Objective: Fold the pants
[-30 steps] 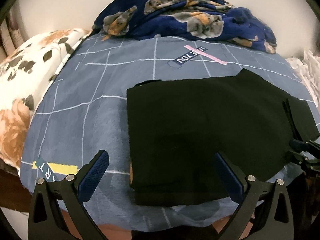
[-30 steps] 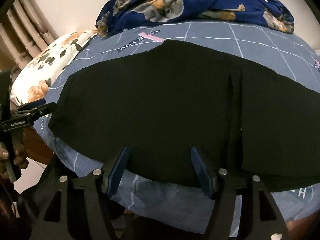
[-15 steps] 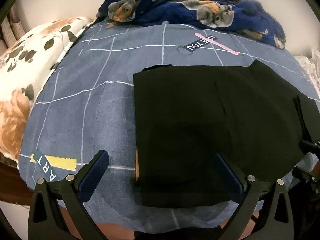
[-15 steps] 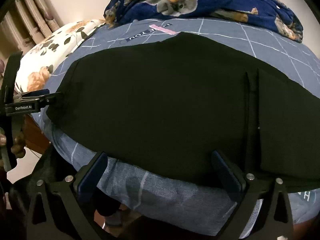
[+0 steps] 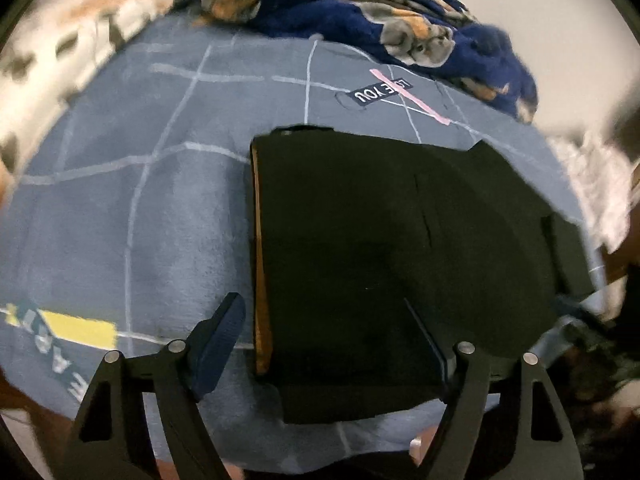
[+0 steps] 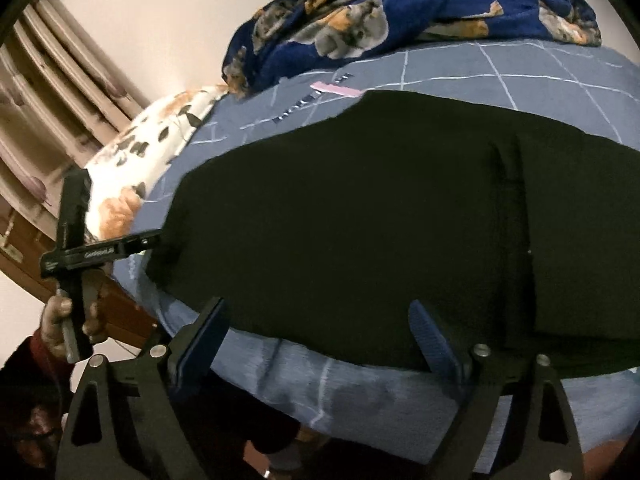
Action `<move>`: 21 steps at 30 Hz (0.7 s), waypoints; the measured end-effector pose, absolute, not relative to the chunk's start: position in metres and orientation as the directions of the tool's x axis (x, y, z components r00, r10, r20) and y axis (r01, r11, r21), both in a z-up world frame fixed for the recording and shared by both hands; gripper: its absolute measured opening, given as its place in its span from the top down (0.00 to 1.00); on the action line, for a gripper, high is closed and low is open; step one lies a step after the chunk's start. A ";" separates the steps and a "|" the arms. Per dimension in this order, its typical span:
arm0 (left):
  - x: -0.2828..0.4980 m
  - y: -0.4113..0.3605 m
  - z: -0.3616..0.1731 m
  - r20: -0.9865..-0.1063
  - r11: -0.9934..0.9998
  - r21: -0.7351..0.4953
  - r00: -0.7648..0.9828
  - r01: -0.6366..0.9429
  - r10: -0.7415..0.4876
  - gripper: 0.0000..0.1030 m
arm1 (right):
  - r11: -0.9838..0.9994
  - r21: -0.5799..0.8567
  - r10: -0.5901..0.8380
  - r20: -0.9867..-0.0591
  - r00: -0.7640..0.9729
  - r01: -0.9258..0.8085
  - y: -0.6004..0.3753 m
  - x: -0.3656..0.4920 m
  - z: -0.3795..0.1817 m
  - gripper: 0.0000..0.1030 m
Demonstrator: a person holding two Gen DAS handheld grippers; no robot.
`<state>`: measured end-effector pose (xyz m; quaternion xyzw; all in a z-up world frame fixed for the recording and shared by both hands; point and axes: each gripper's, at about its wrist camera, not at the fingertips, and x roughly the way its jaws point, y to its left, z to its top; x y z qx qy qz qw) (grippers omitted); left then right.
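Black pants (image 5: pixel 384 248) lie folded flat on the blue-grey bedsheet (image 5: pixel 140 220); an orange lining edge shows along their left side. They also fill the middle of the right wrist view (image 6: pixel 380 216). My left gripper (image 5: pixel 332 340) is open at the near left corner of the pants, one finger on the sheet, one over the cloth. My right gripper (image 6: pixel 324 336) is open at the near edge of the pants, holding nothing. The left gripper also shows in the right wrist view (image 6: pixel 132 244), at the pants' left end.
A crumpled navy dog-print blanket (image 5: pixel 360 12) lies at the far side of the bed. A floral pillow (image 6: pixel 148 160) lies at the left. Curtains (image 6: pixel 48 100) hang beyond it. The bed's near edge drops off just under both grippers.
The left gripper has shifted right and closer to the pants' near left corner. The right gripper opened wide a half second ago, then narrowed a little and moved slightly right.
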<state>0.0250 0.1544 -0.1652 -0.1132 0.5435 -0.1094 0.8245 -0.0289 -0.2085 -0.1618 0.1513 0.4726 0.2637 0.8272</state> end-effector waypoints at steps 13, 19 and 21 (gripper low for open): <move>0.044 0.175 -0.175 -0.813 0.882 -0.451 0.343 0.140 -0.470 0.38 | 0.797 0.524 0.604 -0.698 0.383 -0.301 -0.205 -0.026 -0.168 0.08; 0.059 0.159 -0.178 -0.811 0.846 -0.471 0.255 0.250 -0.527 0.41 | 0.804 0.510 0.595 -0.706 0.385 -0.307 -0.201 -0.027 -0.167 0.05; 0.064 0.160 -0.179 -0.802 0.835 -0.477 0.253 0.274 -0.541 0.41 | 0.804 0.510 0.595 -0.706 0.385 -0.306 -0.201 -0.027 -0.167 0.04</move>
